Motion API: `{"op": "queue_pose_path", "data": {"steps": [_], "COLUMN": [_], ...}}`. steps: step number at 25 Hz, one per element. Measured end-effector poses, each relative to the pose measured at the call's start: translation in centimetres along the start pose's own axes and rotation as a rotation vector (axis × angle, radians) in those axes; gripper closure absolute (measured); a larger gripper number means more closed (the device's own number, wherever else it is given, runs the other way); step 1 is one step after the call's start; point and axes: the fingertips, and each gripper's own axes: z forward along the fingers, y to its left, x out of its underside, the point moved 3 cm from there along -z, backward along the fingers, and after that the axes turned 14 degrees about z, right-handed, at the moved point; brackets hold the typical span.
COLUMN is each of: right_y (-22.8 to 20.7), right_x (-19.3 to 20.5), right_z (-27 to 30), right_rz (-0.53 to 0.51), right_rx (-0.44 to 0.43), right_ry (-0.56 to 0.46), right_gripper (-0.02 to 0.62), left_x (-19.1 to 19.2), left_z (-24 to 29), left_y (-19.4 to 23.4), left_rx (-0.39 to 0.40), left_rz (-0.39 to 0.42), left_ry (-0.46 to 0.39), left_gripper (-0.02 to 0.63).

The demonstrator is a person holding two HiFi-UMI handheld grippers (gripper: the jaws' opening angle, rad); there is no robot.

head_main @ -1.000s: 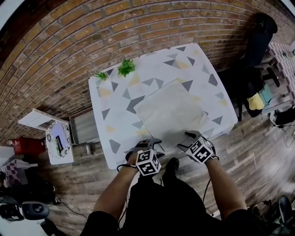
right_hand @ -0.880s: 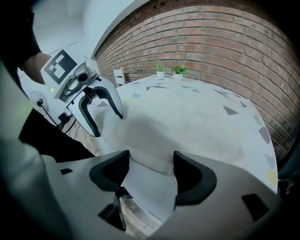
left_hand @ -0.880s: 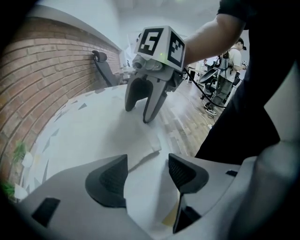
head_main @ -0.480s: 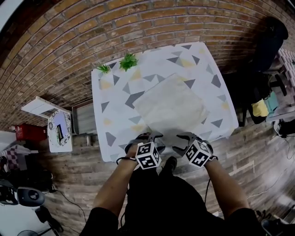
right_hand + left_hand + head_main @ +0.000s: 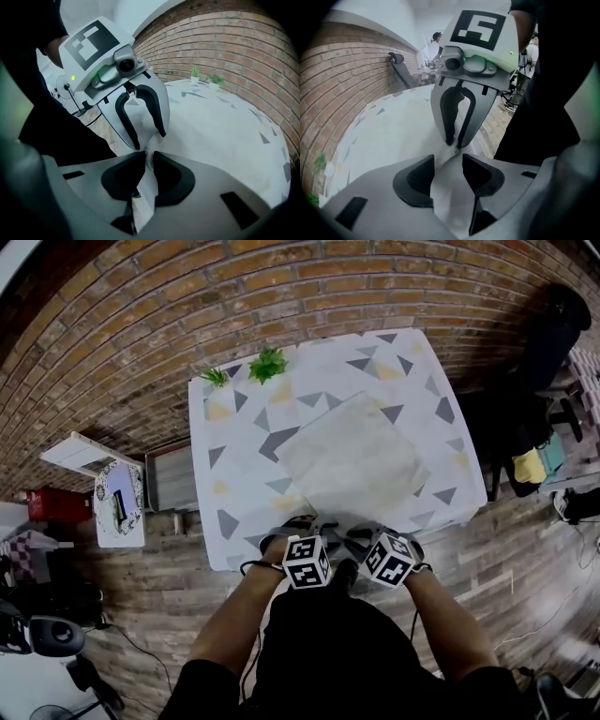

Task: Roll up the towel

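A pale grey towel (image 5: 352, 460) lies flat and skewed on the patterned table (image 5: 239, 474). Both grippers are at its near corner, close together. In the left gripper view a raised fold of towel (image 5: 450, 187) runs between my left gripper (image 5: 448, 161); its jaws have just been closing and still stand apart round the cloth. My right gripper (image 5: 149, 164) has just closed, and its pads pinch a thin edge of towel (image 5: 145, 201). Each gripper shows in the other's view: the right gripper (image 5: 456, 143) nearly closed on the cloth, the left gripper (image 5: 146, 136) with fingers spread.
Two small green plants (image 5: 268, 364) (image 5: 215, 377) stand at the table's far left corner, next to the brick wall. A dark chair (image 5: 553, 324) stands right of the table. A white panel (image 5: 120, 505) and a grey box (image 5: 172, 486) sit on the floor to the left.
Both grippers have drawn together at the towel's near corner. The right one shifted left and rolled, and its jaws closed on the cloth. The towel's near corner is bunched up between them.
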Motion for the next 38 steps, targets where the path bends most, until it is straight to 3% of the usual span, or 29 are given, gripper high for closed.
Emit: {"op": "queue_pose_path", "data": {"steps": [4, 7, 10, 14, 17, 21, 26, 31, 34, 38], "right_y": [-0.4, -1.0, -1.5, -1.4, -1.1, -0.7, -0.8, -2.1, -2.9, -3.7], "right_x": [-0.8, -1.1, -1.4, -1.8, -1.8, -1.8, -2.2, -2.2, -2.0, -2.0], "right_z": [-0.9, -1.3, -1.6, -1.9, -1.9, -1.9, -1.3, -0.9, -0.5, 0.0], "right_rz": [0.034, 0.065, 0.091, 0.105, 0.086, 0.042, 0.084, 0.144, 0.165, 0.174], "right_rx": [-0.018, -0.011, 0.002, -0.005, 0.002, 0.013, 0.014, 0.068, 0.097, 0.128], "right_ry": [-0.012, -0.018, -0.027, -0.044, -0.045, -0.043, -0.080, -0.065, -0.032, -0.017], "right_gripper": [0.540, 0.545, 0.543, 0.525, 0.510, 0.443, 0.531, 0.552, 0.552, 0.528], "left_x": [-0.2, -0.4, -0.4, -0.2, -0.1, 0.0, 0.5, 1.0, 1.0, 0.1], "left_z": [0.0, 0.0, -0.1, -0.1, 0.1, 0.1, 0.0, -0.6, -0.9, -0.7], "left_y": [0.3, 0.6, 1.0, 1.4, 1.4, 2.1, 2.0, 2.2, 2.4, 2.1], "left_rx": [0.015, 0.022, 0.036, 0.058, 0.072, 0.088, 0.108, 0.021, -0.034, -0.038], "left_rz": [0.037, 0.038, 0.024, -0.019, -0.039, -0.107, -0.130, -0.081, -0.052, -0.008], "left_ry": [-0.014, -0.034, -0.047, -0.070, -0.076, -0.099, -0.093, -0.062, -0.045, -0.056], "left_gripper": [0.412, 0.474, 0.535, 0.563, 0.566, 0.566, 0.566, 0.558, 0.478, 0.469]}}
